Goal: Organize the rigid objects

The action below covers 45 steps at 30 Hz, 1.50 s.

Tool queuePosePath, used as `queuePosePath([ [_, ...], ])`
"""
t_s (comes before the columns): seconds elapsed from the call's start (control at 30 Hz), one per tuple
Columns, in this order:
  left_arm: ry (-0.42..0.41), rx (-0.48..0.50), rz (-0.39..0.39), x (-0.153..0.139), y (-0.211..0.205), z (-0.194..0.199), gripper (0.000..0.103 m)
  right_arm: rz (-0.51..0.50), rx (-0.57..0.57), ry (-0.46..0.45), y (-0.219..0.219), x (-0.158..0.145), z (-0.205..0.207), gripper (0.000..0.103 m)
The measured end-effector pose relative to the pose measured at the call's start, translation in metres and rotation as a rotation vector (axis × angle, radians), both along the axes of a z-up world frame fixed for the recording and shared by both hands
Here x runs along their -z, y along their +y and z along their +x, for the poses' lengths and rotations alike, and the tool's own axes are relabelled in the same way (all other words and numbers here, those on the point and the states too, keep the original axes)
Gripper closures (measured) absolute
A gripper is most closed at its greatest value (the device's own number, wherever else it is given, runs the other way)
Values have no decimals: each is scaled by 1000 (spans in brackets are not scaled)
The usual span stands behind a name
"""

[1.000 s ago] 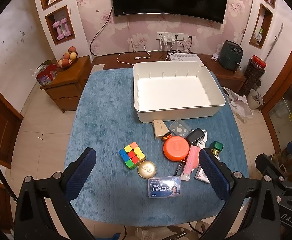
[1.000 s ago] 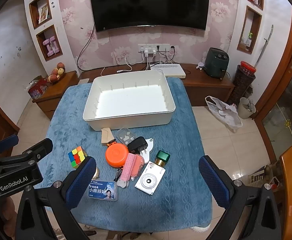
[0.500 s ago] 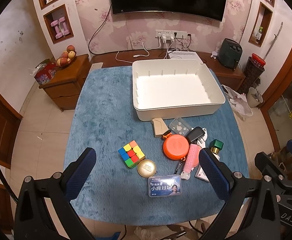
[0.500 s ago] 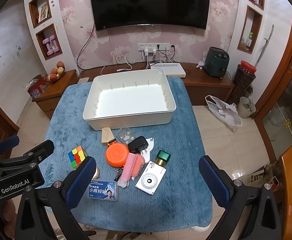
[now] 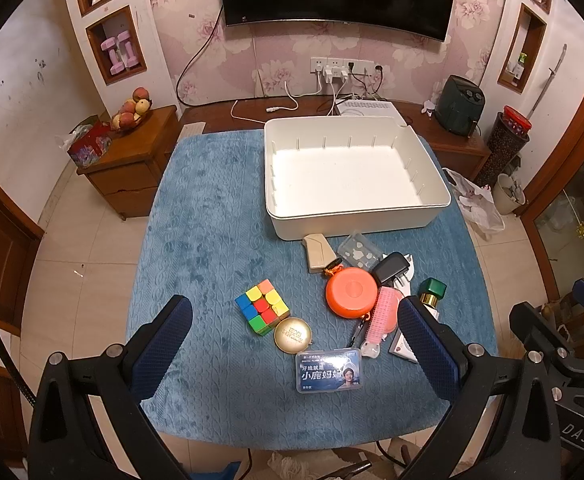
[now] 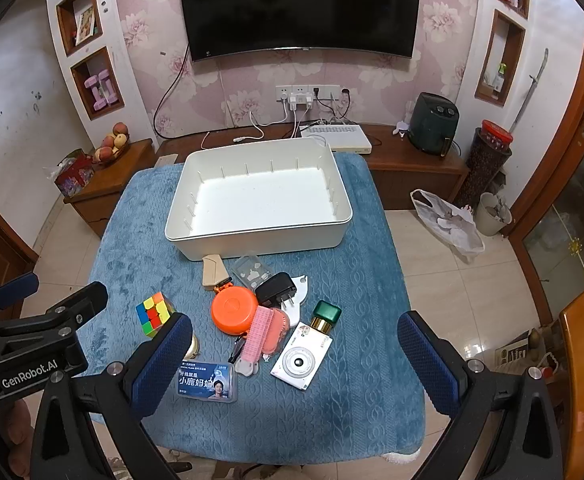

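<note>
An empty white bin (image 5: 351, 172) (image 6: 260, 200) stands at the far side of a blue-covered table (image 5: 204, 240). In front of it lie a Rubik's cube (image 5: 262, 306) (image 6: 154, 314), a gold round tin (image 5: 292, 334), an orange round case (image 5: 349, 291) (image 6: 234, 310), a pink brush (image 6: 260, 334), a black charger (image 6: 276, 289), a green-capped bottle (image 6: 324, 315), a white camera (image 6: 301, 362) and a blue card box (image 5: 327, 370) (image 6: 208, 381). My left gripper (image 5: 295, 356) and right gripper (image 6: 295, 364) hover open and empty above the table's near edge.
A beige holder (image 5: 317, 252) and a clear patterned case (image 5: 357, 249) lie against the bin's front wall. A wooden cabinet with fruit (image 5: 132, 152) stands left of the table, a TV bench (image 6: 403, 160) behind it. The left gripper's body (image 6: 32, 340) shows at lower left in the right wrist view.
Both grippers have drifted only slightly; the scene has shifted a little in both views. No object has moved.
</note>
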State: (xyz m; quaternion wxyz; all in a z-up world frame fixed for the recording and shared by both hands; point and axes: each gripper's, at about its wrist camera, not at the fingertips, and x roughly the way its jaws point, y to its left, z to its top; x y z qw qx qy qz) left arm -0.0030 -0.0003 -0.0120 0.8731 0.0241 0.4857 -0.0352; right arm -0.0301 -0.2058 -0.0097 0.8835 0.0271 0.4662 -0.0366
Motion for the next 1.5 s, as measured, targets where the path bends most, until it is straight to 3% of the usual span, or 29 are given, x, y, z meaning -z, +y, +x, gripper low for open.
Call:
queuePosePath([
  [0.8, 1, -1, 2, 1, -1, 0, 1, 4, 1, 4, 1, -1, 3, 0],
  [1.13, -1, 4, 29, 5, 0, 3, 1, 11, 10, 35, 15, 12, 8, 0],
  [1.4, 73, 61, 6, 18, 16, 27, 1, 30, 43, 82, 26, 21, 15, 0],
  [1.5, 82, 69, 16, 24, 30, 35, 1, 68, 46, 123, 33, 32, 18, 6],
])
